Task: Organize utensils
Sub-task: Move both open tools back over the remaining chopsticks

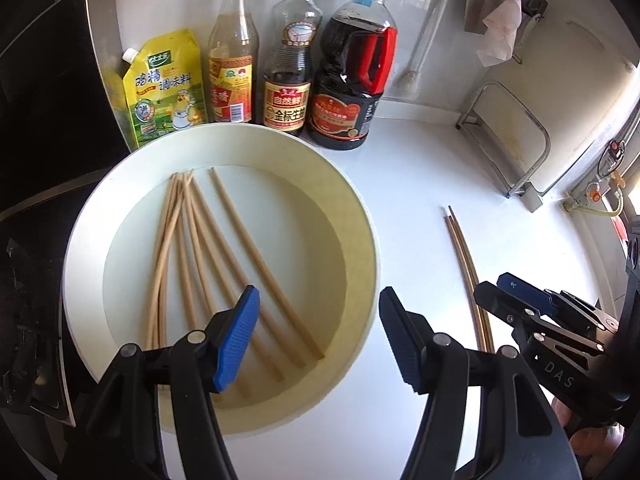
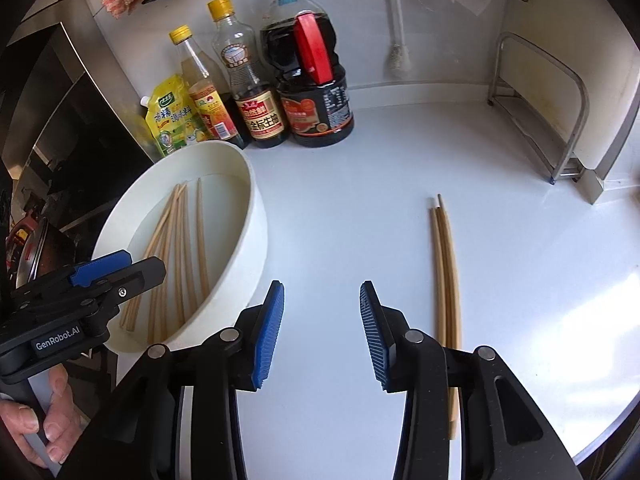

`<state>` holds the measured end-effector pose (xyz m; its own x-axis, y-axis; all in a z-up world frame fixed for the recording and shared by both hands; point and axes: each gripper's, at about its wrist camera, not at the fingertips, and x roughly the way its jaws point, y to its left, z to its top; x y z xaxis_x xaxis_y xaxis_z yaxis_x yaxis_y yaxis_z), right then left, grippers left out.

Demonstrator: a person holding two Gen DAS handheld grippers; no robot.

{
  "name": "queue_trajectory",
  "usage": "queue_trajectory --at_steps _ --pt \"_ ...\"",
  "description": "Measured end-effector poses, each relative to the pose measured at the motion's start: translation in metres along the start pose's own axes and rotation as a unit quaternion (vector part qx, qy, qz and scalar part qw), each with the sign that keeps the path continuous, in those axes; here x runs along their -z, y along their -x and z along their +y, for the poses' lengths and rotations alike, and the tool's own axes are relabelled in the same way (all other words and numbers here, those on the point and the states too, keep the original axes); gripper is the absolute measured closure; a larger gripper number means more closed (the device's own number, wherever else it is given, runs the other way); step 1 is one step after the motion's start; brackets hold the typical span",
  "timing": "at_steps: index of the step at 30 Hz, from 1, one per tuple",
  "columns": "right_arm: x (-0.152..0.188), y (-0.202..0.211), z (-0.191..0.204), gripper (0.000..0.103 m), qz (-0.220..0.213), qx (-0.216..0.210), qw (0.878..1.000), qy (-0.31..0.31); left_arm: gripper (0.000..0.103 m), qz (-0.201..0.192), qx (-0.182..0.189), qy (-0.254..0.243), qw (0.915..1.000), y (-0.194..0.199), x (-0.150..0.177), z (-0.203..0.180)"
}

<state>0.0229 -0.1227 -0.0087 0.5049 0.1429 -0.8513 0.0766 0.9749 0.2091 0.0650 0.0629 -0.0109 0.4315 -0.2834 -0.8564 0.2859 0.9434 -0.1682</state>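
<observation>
Hovering between picks: left gripper (image 1: pixel 316 336) wide, right gripper (image 2: pixel 322 332) narrower, jaws empty. Loose tan wooden chopsticks (image 1: pixel 224 264) left in round white basin (image 1: pixel 352 200); sorted pair (image 2: pixel 446 280) right on white counter (image 2: pixel 360 200). Next: lift another.

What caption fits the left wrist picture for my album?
Open left gripper hovers over a white bowl of chopsticks; a sorted pair lies on the counter.

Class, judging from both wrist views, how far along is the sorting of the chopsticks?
Done: a pair of chopsticks lies together on the counter. In hand: nothing; the left gripper and right gripper are both open and empty. Left: several chopsticks still lie loose in the white basin.
</observation>
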Motion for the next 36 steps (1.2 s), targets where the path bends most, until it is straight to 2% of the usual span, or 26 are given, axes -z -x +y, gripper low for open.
queue_trajectory --at_steps 16,36 --pt "0.012 0.001 -0.080 0.062 0.024 0.022 0.999 -0.020 0.040 0.012 0.006 -0.015 0.9998 -0.023 0.008 -0.075" --pt "0.035 -0.035 -0.125 0.060 0.071 0.010 0.997 -0.007 0.038 0.023 -0.025 0.006 0.9994 -0.046 0.017 -0.110"
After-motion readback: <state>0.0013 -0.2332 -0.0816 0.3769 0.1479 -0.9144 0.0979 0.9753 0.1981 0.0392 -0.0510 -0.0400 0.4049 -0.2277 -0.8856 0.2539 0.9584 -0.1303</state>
